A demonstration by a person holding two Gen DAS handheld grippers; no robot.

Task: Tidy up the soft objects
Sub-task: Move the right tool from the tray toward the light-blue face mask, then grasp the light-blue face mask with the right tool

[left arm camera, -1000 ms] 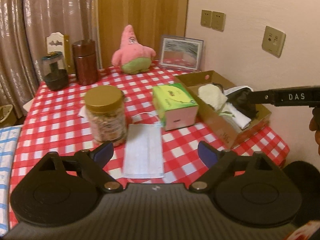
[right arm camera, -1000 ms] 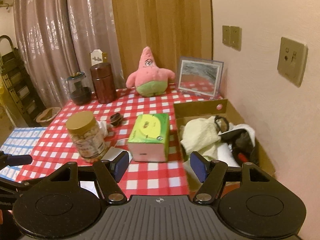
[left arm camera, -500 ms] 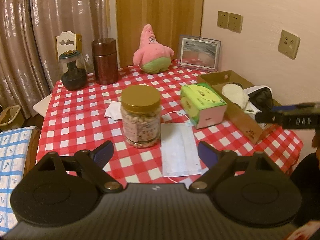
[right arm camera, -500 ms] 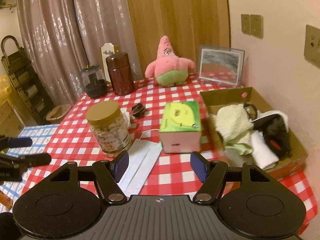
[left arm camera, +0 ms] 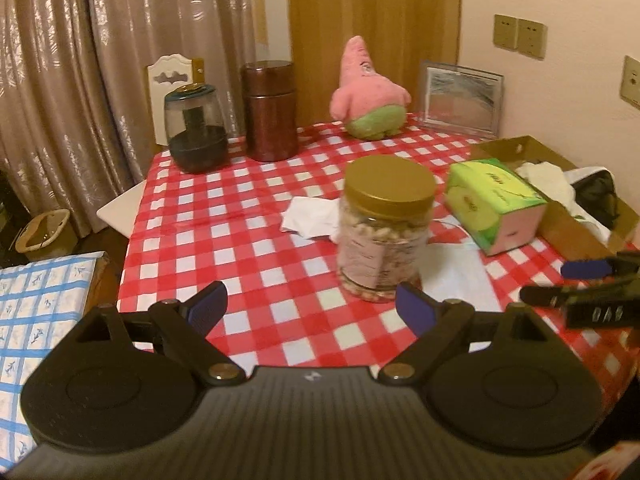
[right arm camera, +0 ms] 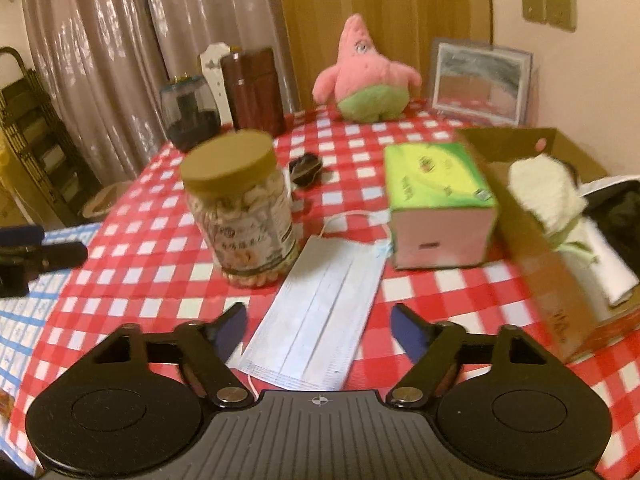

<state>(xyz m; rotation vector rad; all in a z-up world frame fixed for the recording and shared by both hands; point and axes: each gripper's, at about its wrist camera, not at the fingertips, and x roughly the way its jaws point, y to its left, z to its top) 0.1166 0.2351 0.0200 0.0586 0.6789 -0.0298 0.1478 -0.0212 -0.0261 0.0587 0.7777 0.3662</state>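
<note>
A pale blue face mask (right arm camera: 320,312) lies flat on the red checked tablecloth (right arm camera: 152,240), right in front of my right gripper (right arm camera: 318,326), which is open and empty just above its near edge. A cardboard box (right arm camera: 548,248) at the right holds a cream cloth (right arm camera: 540,192), white cloth and a black item. A pink plush star (right arm camera: 366,84) sits at the back. A crumpled white tissue (left arm camera: 308,218) lies behind the jar. My left gripper (left arm camera: 312,308) is open and empty over the table's front left, short of the jar (left arm camera: 384,228).
A green tissue box (right arm camera: 436,204) stands between mask and cardboard box. A dark glass jar (left arm camera: 196,130), brown canister (left arm camera: 272,110) and picture frame (left arm camera: 460,100) line the back. A small dark object (right arm camera: 306,168) lies mid-table. The wall is close on the right.
Both grippers have pulled back and swung left. My right gripper now hangs over the mask instead of the box. My left view now centres on the jar. Both stay open.
</note>
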